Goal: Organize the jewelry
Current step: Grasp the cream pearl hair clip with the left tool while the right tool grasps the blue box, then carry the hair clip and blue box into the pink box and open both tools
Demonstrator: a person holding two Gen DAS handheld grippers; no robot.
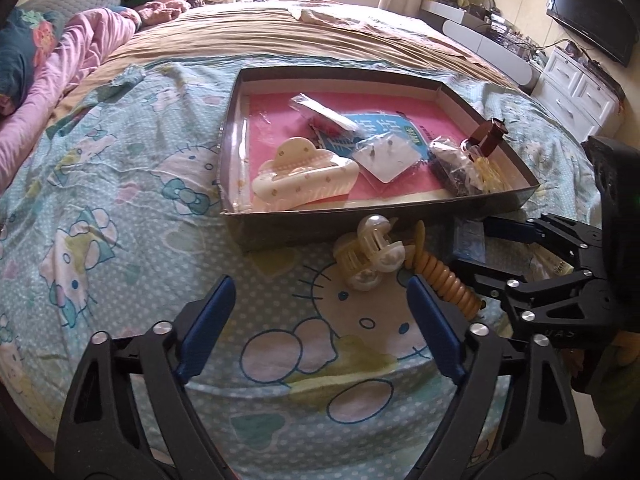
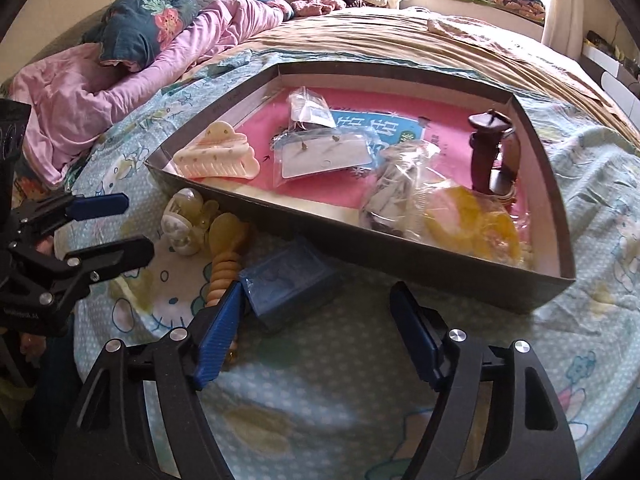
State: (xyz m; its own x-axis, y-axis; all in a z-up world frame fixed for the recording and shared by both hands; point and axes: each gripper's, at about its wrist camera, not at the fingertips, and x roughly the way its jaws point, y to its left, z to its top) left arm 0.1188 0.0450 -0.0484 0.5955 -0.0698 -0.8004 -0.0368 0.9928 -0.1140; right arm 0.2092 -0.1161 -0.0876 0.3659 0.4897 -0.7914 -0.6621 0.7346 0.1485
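A bedroom, daylight at the far window, and a bed (image 1: 280,40) under a soft cartoon-cat sheet (image 1: 120,200) serves as the work surface. On it sits a shallow cardboard box (image 1: 360,226), already holding a large cream hair claw (image 1: 304,180), bagged earrings on a card (image 1: 386,158), other small plastic packets and a dark red stand (image 1: 490,136) at its right end. Three pieces lie on the sheet just outside the box's near wall: a small pearly hair claw (image 1: 370,258), a tan spiral hairpin (image 1: 444,276) touching it, and a small blue case (image 2: 288,284). The left gripper (image 1: 320,326) hangs spread and empty over the sheet, near the small claw. The right gripper (image 2: 318,336) is likewise spread, holding nothing, with its left finger (image 2: 218,344) touching or almost touching the blue case and lying over the hairpin. The risks, as they appear: closing here could catch the hairpin along with the case, or push the case away across the yielding bedding. A grip on the rounded, glossy small claw might slip. A lift kept too low could strike the box's near wall and jolt the light box.
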